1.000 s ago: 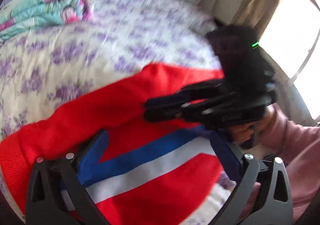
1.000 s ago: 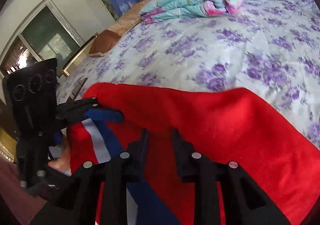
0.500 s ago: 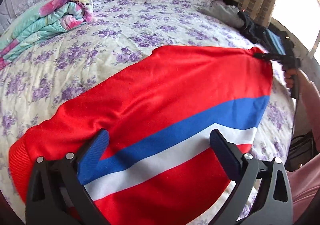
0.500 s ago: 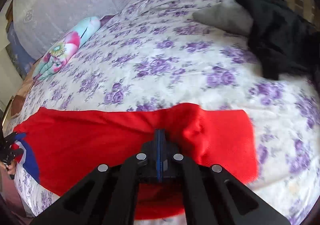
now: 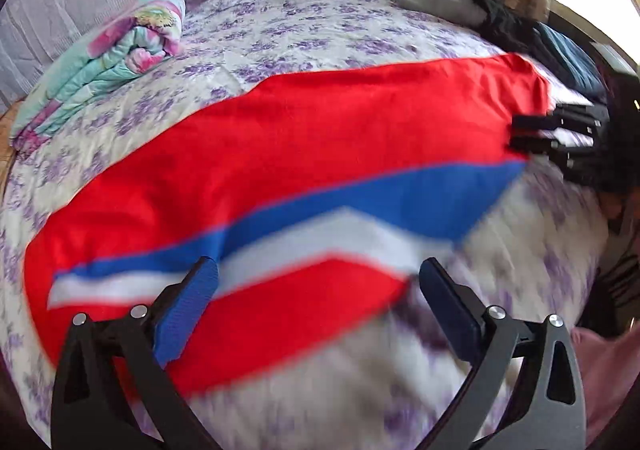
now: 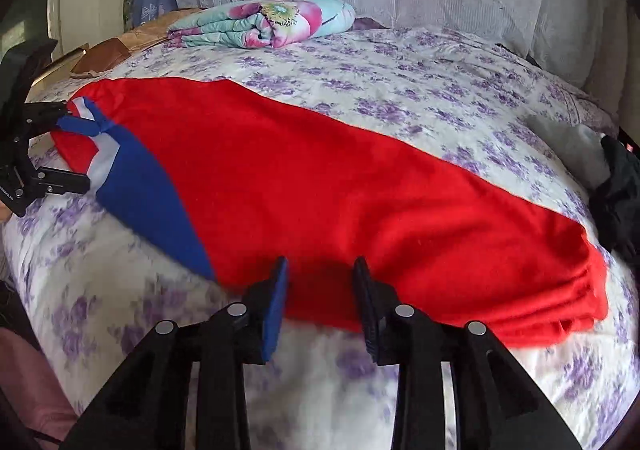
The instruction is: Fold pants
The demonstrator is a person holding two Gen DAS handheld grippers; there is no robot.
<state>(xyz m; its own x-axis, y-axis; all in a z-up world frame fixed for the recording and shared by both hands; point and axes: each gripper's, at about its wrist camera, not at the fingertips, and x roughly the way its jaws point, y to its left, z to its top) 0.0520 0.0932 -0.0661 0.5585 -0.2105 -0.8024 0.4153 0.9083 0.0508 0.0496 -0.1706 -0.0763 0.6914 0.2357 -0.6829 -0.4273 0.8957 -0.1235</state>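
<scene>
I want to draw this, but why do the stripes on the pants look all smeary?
Left wrist view: motion blur smears the pants stripes and the near bedsheet; the window corner glares white. Right wrist view: the pants are sharper, with only the close sheet blurry; fisheye bends the bed.

Pants (image 6: 320,186) lie on bed (image 6: 440,90), before quilt (image 6: 264,24).

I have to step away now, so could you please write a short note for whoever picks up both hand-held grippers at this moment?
Left hand-held gripper: open, holding nothing, over the striped end of the red pants.
Right hand-held gripper: its jaws have just been opening; they stand apart at the near edge of the pants, with nothing pinched.
The pants lie lengthwise across the flowered bedspread, one blue-and-white striped corner turned over. A folded quilt and dark clothes lie apart.
Done: pants laid out long and released.
Left: fold them across their length.
</scene>
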